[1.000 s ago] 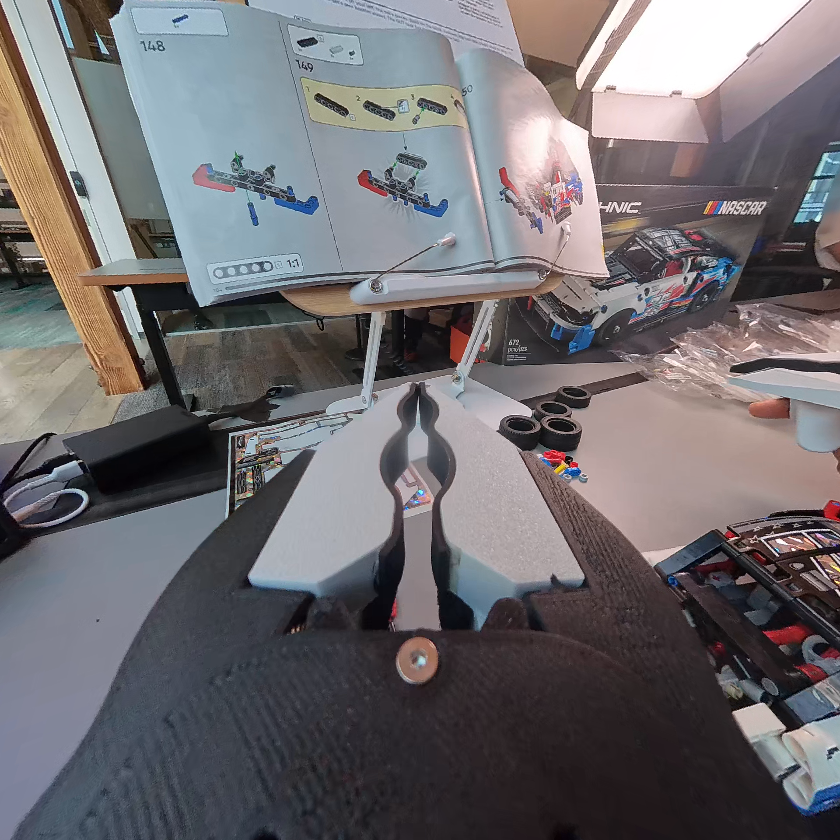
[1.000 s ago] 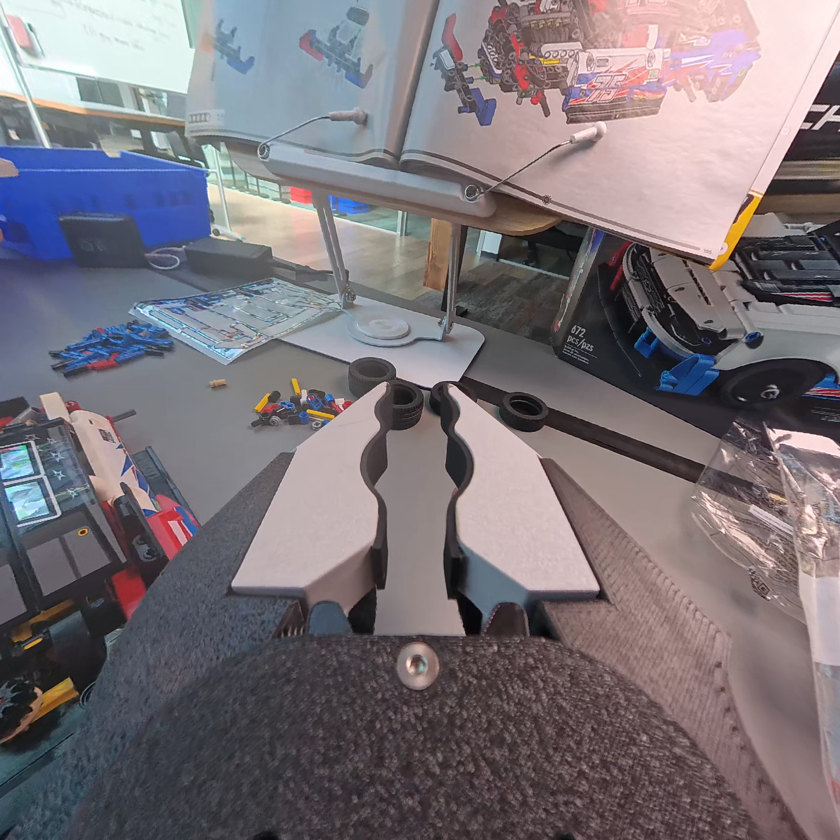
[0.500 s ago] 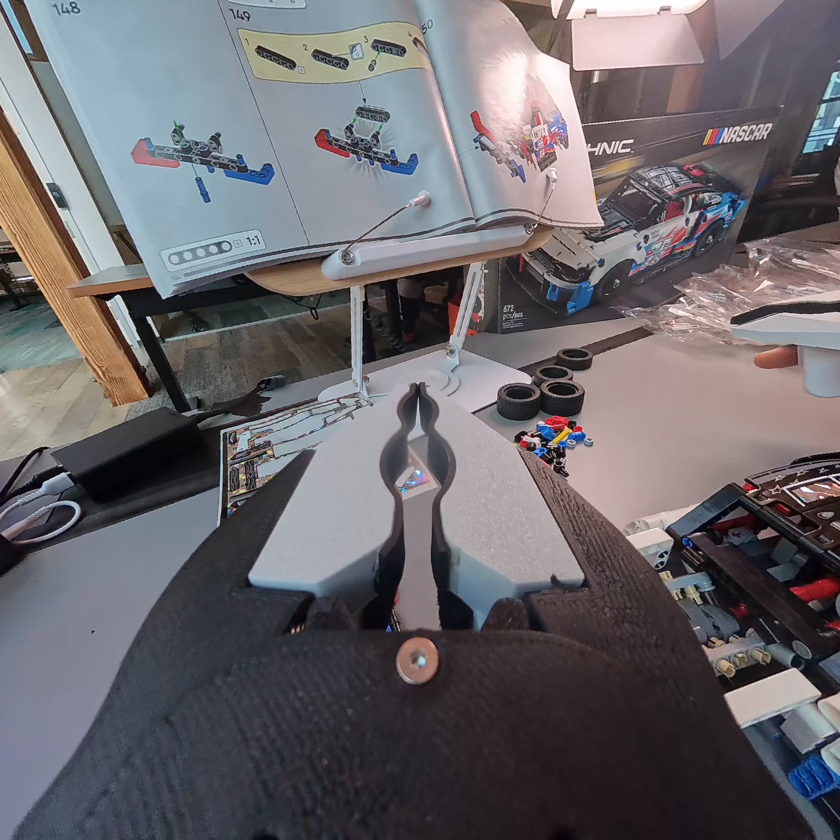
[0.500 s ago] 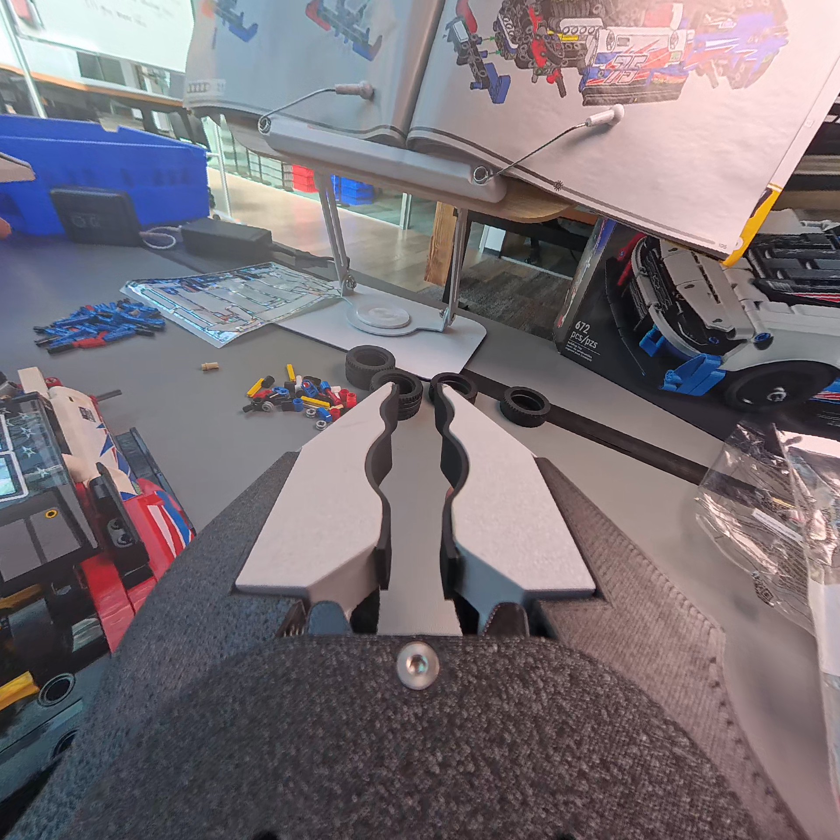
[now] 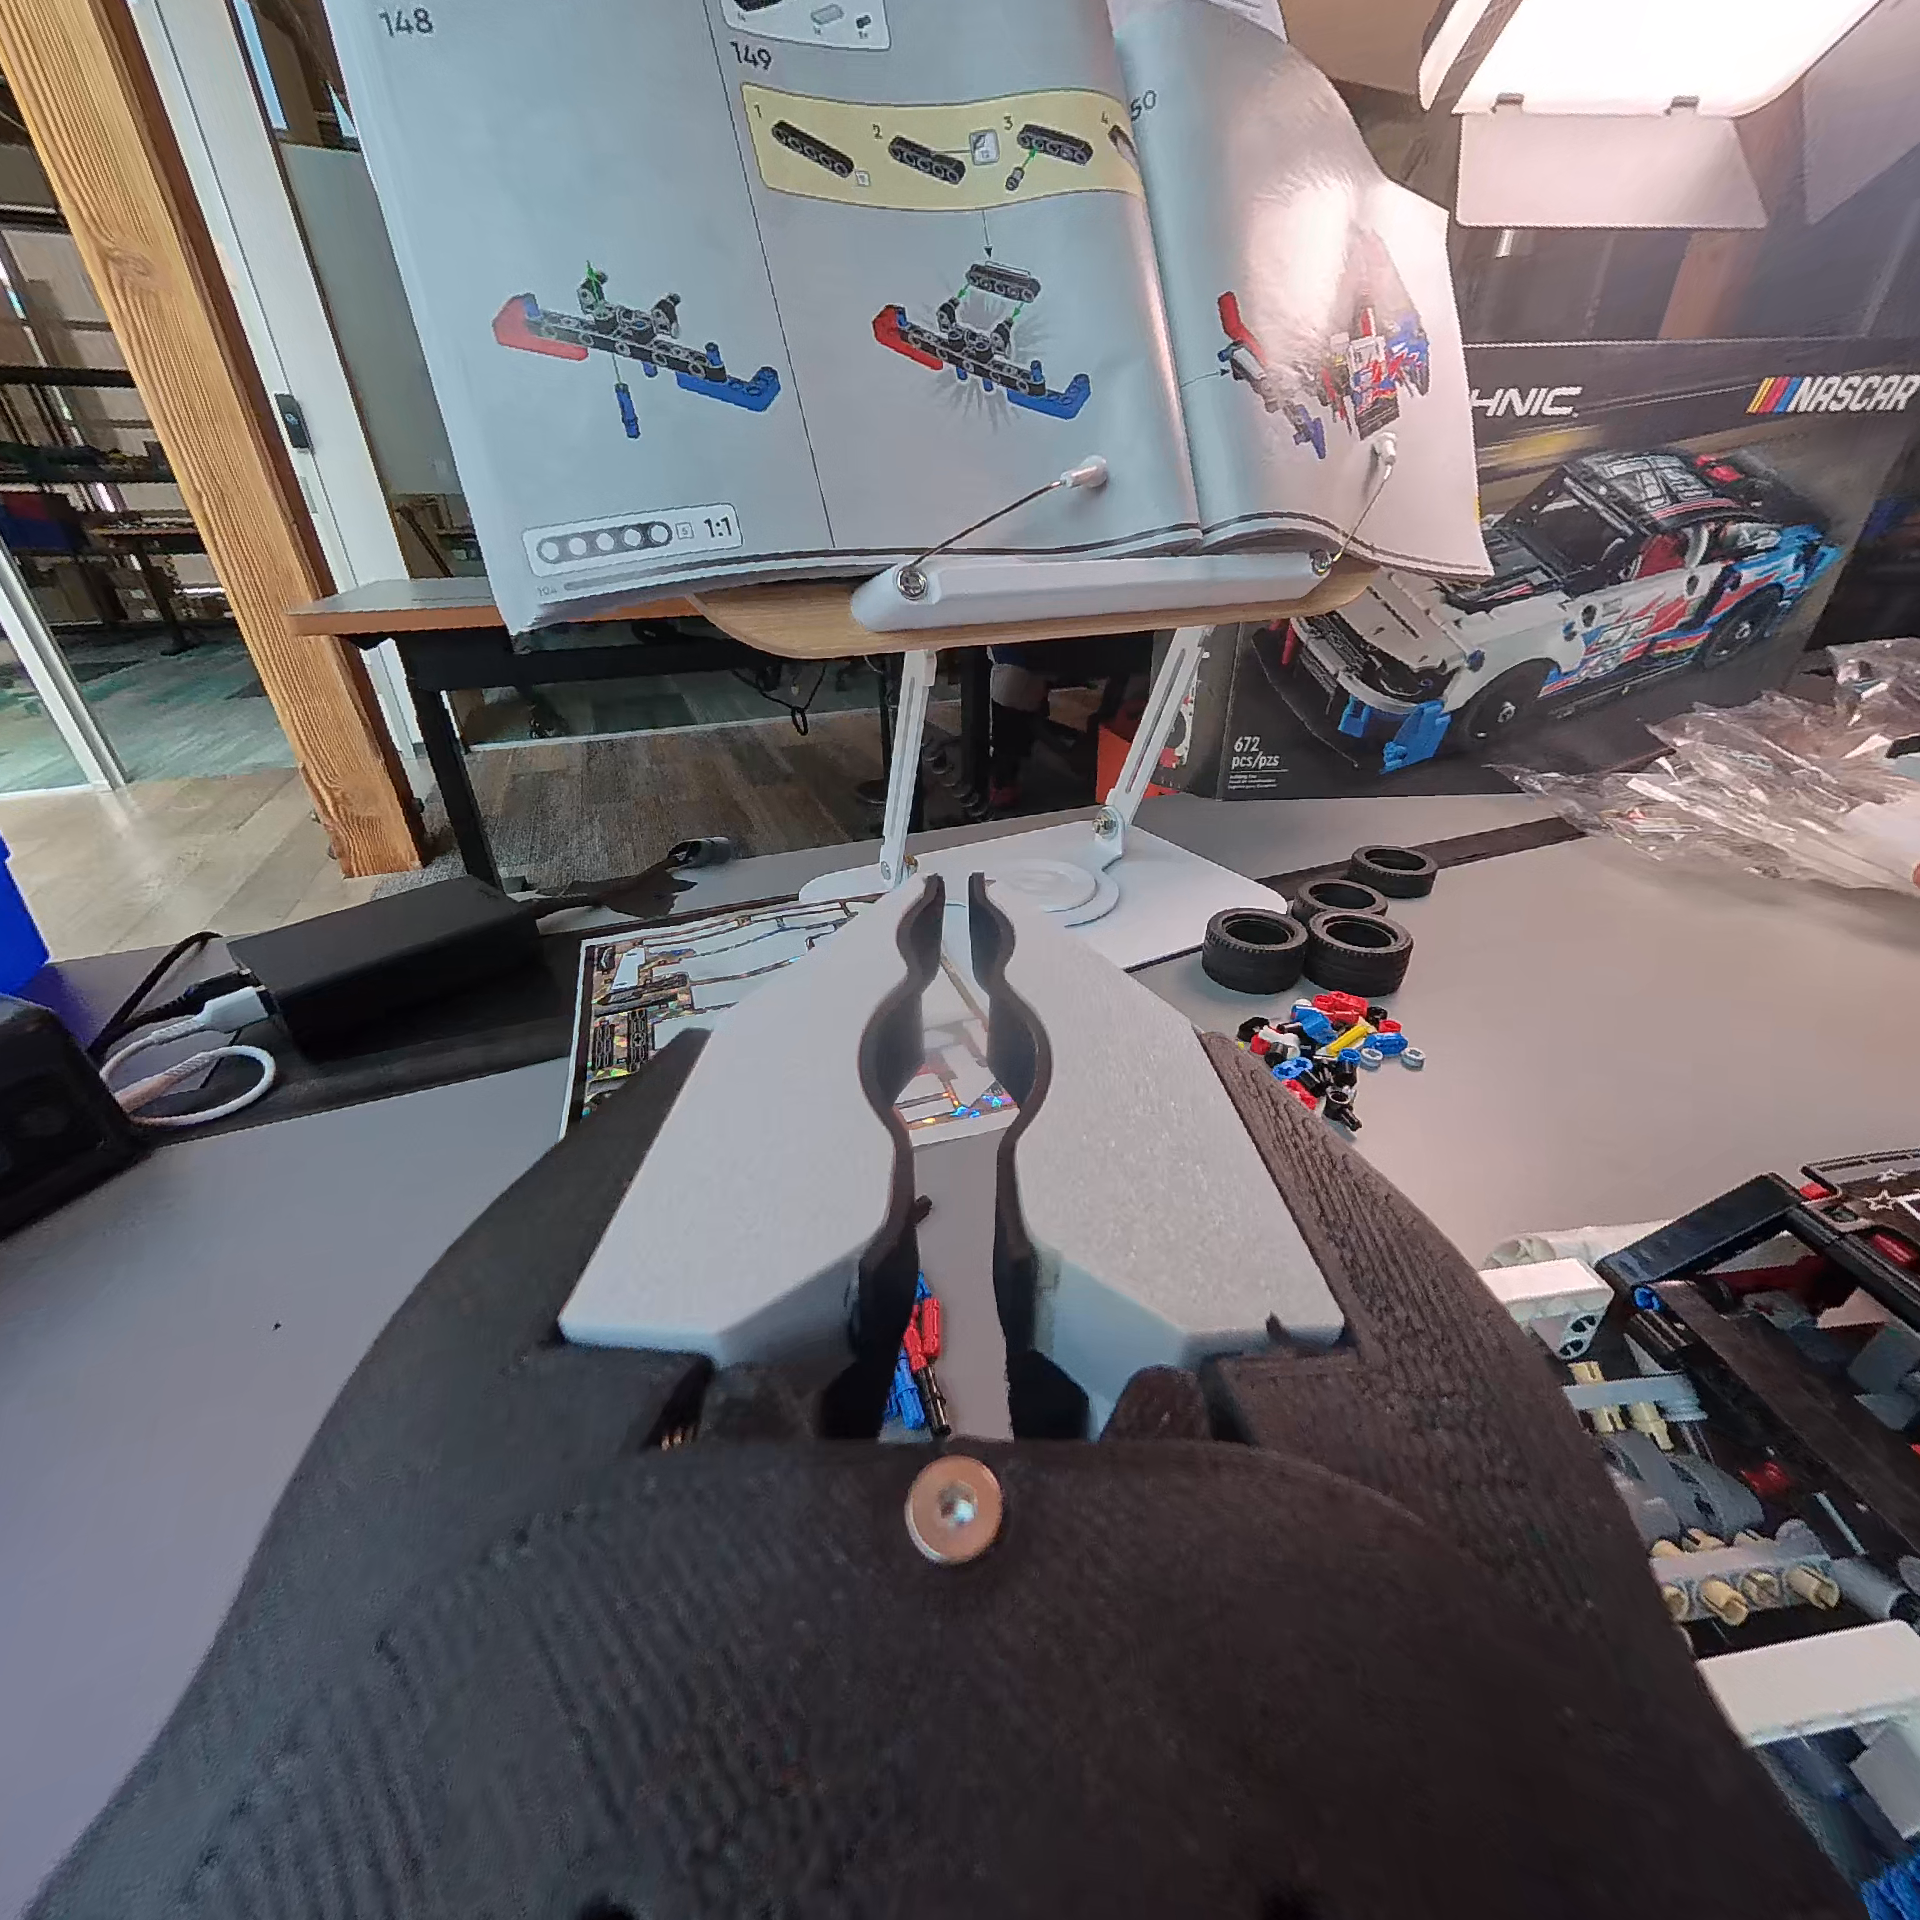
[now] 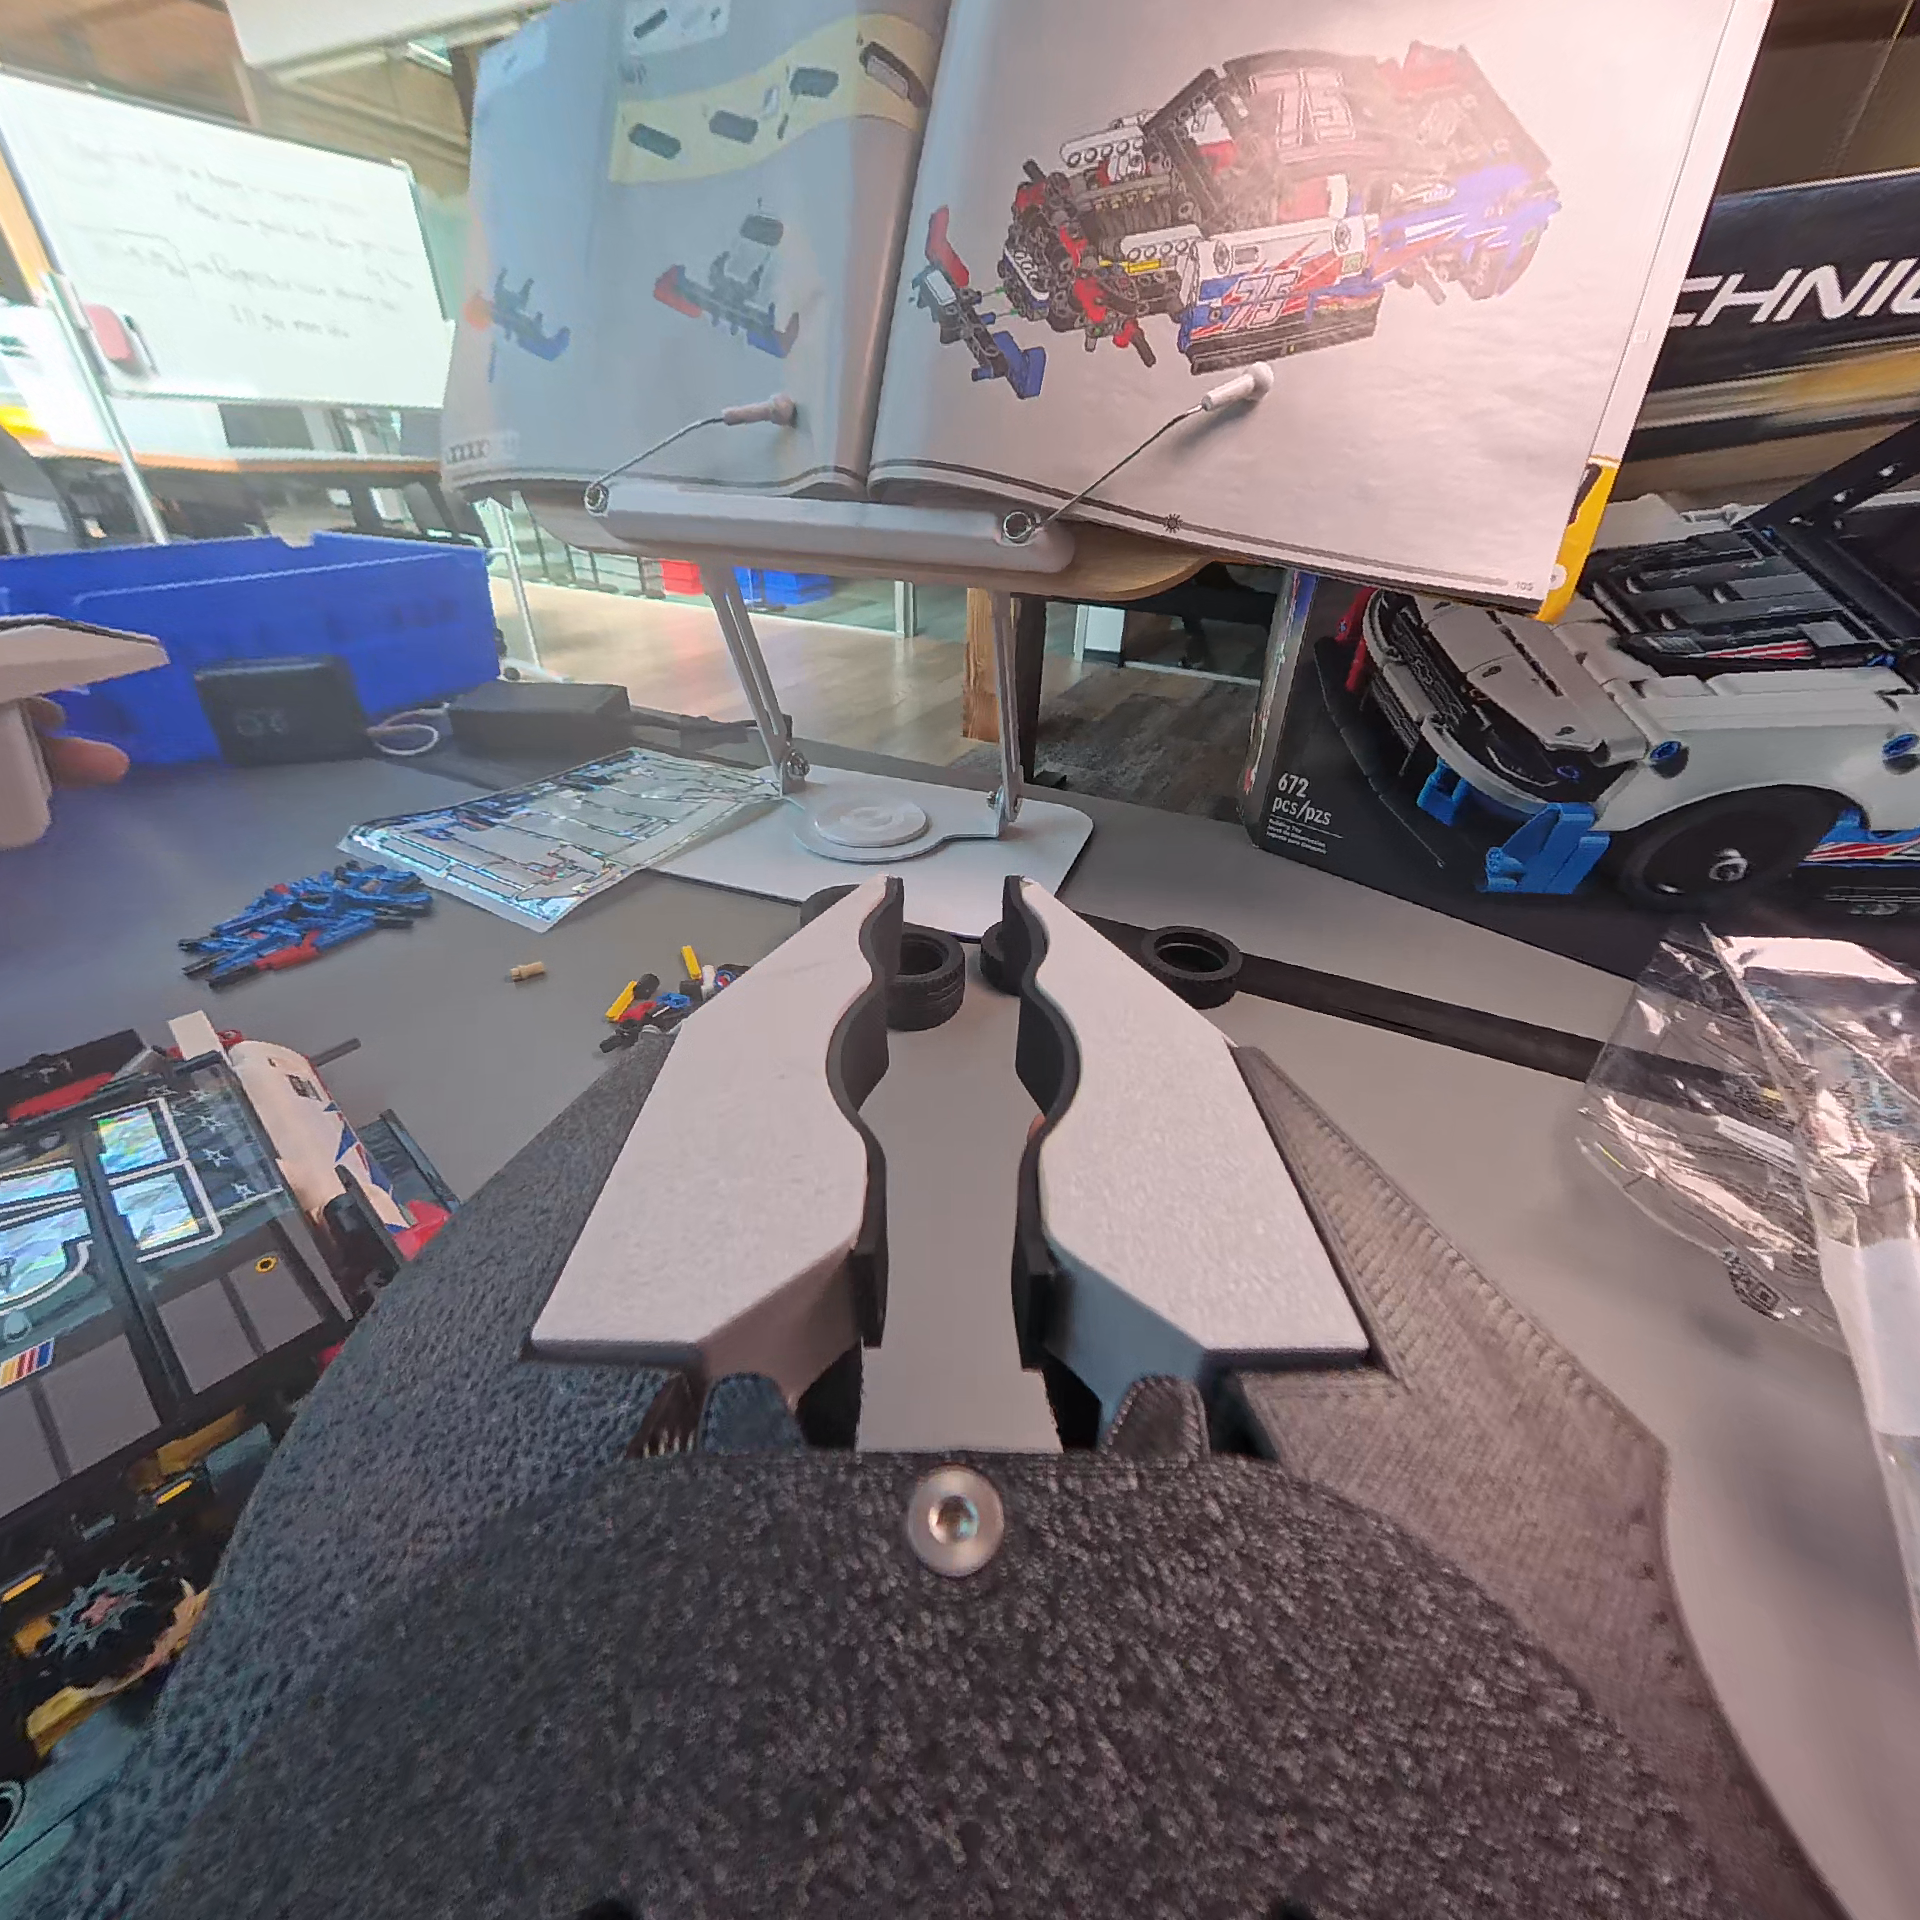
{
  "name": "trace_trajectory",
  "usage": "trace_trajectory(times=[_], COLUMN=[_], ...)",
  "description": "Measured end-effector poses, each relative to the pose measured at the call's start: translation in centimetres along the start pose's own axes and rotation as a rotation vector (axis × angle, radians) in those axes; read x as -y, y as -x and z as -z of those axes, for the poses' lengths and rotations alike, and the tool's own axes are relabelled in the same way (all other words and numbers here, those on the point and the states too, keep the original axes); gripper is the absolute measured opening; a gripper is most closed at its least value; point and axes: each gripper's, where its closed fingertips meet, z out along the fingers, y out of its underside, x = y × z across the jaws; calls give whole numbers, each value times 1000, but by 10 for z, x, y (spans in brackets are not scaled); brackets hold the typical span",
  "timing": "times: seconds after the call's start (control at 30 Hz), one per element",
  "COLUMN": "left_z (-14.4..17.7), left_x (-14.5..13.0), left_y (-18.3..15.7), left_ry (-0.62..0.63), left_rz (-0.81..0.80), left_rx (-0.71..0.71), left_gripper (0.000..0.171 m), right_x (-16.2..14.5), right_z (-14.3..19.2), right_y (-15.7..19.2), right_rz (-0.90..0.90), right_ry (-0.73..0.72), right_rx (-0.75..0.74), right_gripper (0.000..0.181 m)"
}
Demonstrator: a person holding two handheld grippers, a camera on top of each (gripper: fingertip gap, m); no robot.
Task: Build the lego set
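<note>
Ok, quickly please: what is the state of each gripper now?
Left gripper: slightly open, a narrow gap at the tips, holding nothing.
Right gripper: open, holding nothing.

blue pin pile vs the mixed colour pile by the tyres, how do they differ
The blue pin pile is mostly long blue pins with a few red and black; the mixed pile is small bits in yellow, red, blue, black and white. The blue pile lies beside the sticker sheet, the mixed pile nearer the tyres. Both lie loose on the grey table, untouched.
</note>
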Motion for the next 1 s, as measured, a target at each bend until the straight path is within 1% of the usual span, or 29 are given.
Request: trace_trajectory(times=[0.1, 0.17, 0.27, 0.33, 0.43, 0.53, 0.6, 0.67, 0.77, 0.87, 1.0], left_z=[1, 1, -10, -25, -58, -98, -124, -145, -160, -162, -159], left_x=[3, 11, 43, 71, 114, 146, 160, 171, 178, 174, 173], left_y=[1, 4, 15, 28, 51, 77, 94, 112, 124, 130, 124], left_ry=[-4, -19, -62, -97, -139, -144, -132, -116, -102, -64, -50], left_rz=[-17, -22, -30, -44, -77, -113, -135, -158, -183, -197, -195], left_rx=[11, 24, 58, 75, 97, 115, 123, 142, 134, 149, 149], left_gripper=[3, 0, 0, 0, 0, 0, 0, 0, 0, 0, 0], right_x=[1, 0, -4, -7, -9, -10, -13, -15, -16, -14, -17], right_z=[0, 0, -1, -2, -2, -3, -4, -5, -6, -4, -6], right_y=[-4, -5, -6, -4, -2, -1, -1, -1, 0, 4, 9], right_rz=[7, 2, -2, -7, 12, 39, 44, 44, 45, 46, 62], right_ry=[-1, 5, 14, 24, 28, 32, 41, 47, 54, 49, 59], right_rx=[-14, -16, -19, -13, -15, -15, -11, -5, 1, 11, 22], right_gripper=[16, 16, 14, 14, 13, 12, 12, 12, 12, 11, 9])
